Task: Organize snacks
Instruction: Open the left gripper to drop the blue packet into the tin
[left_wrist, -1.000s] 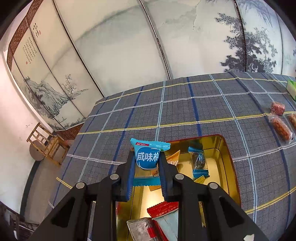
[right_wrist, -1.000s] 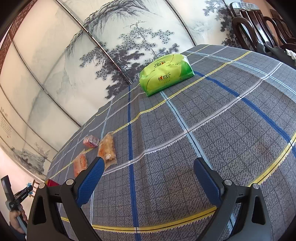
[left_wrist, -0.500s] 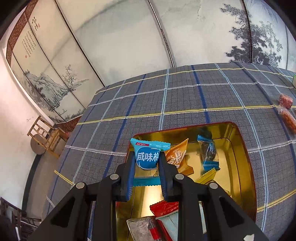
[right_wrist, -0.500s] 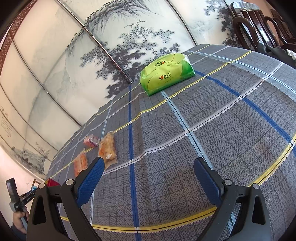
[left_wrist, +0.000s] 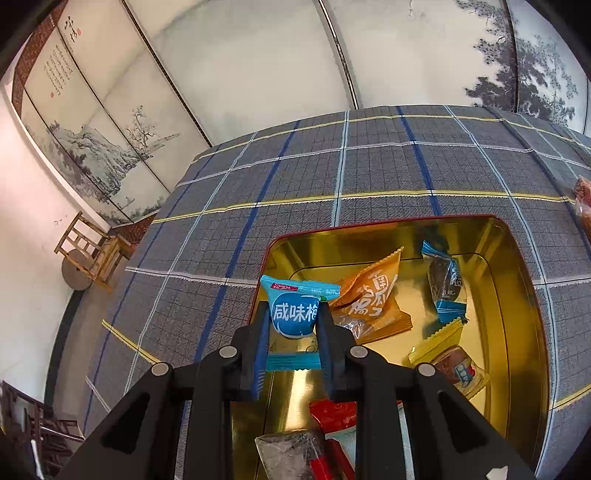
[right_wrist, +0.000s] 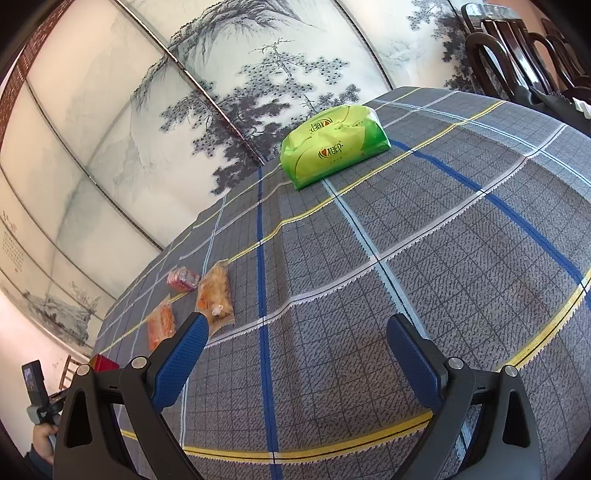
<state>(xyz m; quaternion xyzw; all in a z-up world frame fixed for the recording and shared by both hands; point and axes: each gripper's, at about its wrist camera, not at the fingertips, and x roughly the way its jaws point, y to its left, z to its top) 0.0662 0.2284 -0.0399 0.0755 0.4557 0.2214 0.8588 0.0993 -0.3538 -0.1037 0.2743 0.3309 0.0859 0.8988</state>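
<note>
My left gripper (left_wrist: 293, 325) is shut on a light blue snack packet (left_wrist: 294, 312) and holds it over the near left corner of a gold tin with a red rim (left_wrist: 517, 295). The tin holds an orange packet (left_wrist: 369, 301), a blue-ended dark packet (left_wrist: 445, 284), a yellow-ended packet (left_wrist: 452, 363), a red packet (left_wrist: 334, 413) and a clear packet (left_wrist: 288, 454). My right gripper (right_wrist: 295, 354) is open and empty above the plaid tablecloth. Two orange snack bags (right_wrist: 216, 295) (right_wrist: 160, 325) and a small pink packet (right_wrist: 183, 278) lie ahead to its left.
A green tissue pack (right_wrist: 332, 144) lies at the far side of the table. The tin's red corner (right_wrist: 105, 363) and the other gripper in a hand (right_wrist: 37, 398) show at the left edge. Dark chairs (right_wrist: 517, 44) stand far right. A wooden chair (left_wrist: 92, 251) stands beyond the table's left edge.
My left gripper with the blue packet has pulled back and to the left over the tin, so more of the tin's inside shows. The right gripper has not moved.
</note>
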